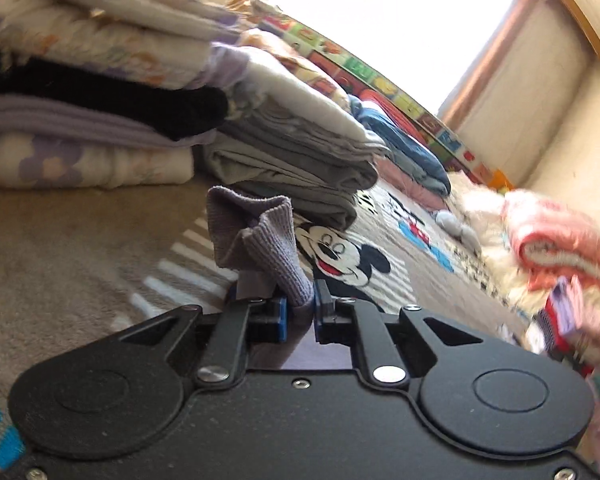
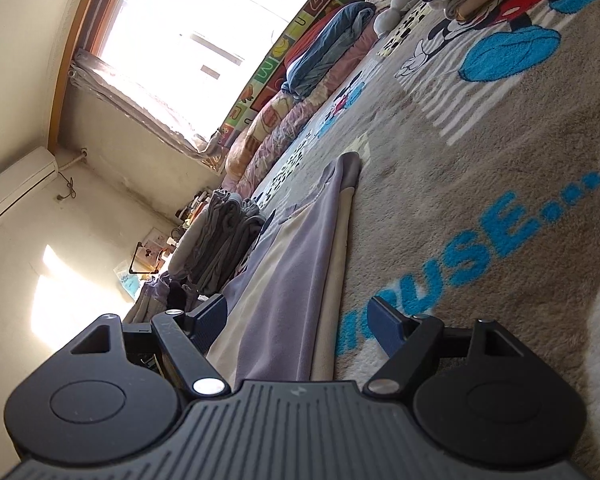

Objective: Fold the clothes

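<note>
My left gripper (image 1: 301,310) is shut on the grey-lilac ribbed cuff (image 1: 260,236) of a garment, which sticks up bunched between the blue pads. In the right wrist view the same lilac and cream garment (image 2: 296,264) lies stretched flat along the carpet, its lilac sleeve running away from me toward a ribbed cuff (image 2: 350,168). My right gripper (image 2: 300,322) stands open low over the near end of this garment, one finger on each side, nothing between them.
Stacks of folded clothes (image 1: 100,92) and grey folded items (image 1: 300,168) sit on the cartoon-mouse carpet (image 2: 500,160). Pink blankets (image 1: 560,244) lie at right. Rolled bedding (image 2: 324,52) lines the wall under a bright window (image 1: 380,20). A further grey pile (image 2: 224,236) lies beyond.
</note>
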The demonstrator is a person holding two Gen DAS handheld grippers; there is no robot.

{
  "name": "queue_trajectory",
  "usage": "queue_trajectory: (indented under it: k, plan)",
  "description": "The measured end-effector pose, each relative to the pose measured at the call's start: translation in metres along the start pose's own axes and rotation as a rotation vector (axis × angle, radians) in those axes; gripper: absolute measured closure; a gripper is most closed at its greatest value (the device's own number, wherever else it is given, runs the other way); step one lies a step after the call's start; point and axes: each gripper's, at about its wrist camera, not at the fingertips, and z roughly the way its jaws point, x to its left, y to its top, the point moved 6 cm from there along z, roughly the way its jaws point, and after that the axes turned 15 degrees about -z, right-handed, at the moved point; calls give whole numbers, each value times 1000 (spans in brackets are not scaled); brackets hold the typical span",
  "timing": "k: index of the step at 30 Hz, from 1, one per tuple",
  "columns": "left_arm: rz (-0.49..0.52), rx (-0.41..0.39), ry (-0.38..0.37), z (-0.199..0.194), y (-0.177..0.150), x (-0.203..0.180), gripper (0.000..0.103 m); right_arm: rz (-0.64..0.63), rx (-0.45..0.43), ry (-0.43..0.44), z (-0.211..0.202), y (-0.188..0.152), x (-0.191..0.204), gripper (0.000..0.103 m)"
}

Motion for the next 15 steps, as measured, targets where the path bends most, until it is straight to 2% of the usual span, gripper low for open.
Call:
queue_trajectory:
  k: [6, 8, 9, 10, 13, 15]
  plan:
    - [425, 68, 50, 16, -53, -49, 94, -132, -21, 19, -5, 6, 25, 27]
    - [518, 116, 42, 22, -69, -57, 91, -147, -24, 33, -3, 7, 36, 28]
    - [534, 145, 10, 21, -75, -59, 73, -129, -27, 49, -1, 7, 43, 28]
    - [540, 166, -22, 19, -78, -61, 51, -114, -28, 66, 2, 7, 51, 28]
    - [477, 165, -116, 2, -66, -62, 49, -106, 12, 109, 22, 5, 84, 28]
    - [403, 149, -139, -5, -56, -55, 50, -94, 59, 116, 42, 3, 106, 28]
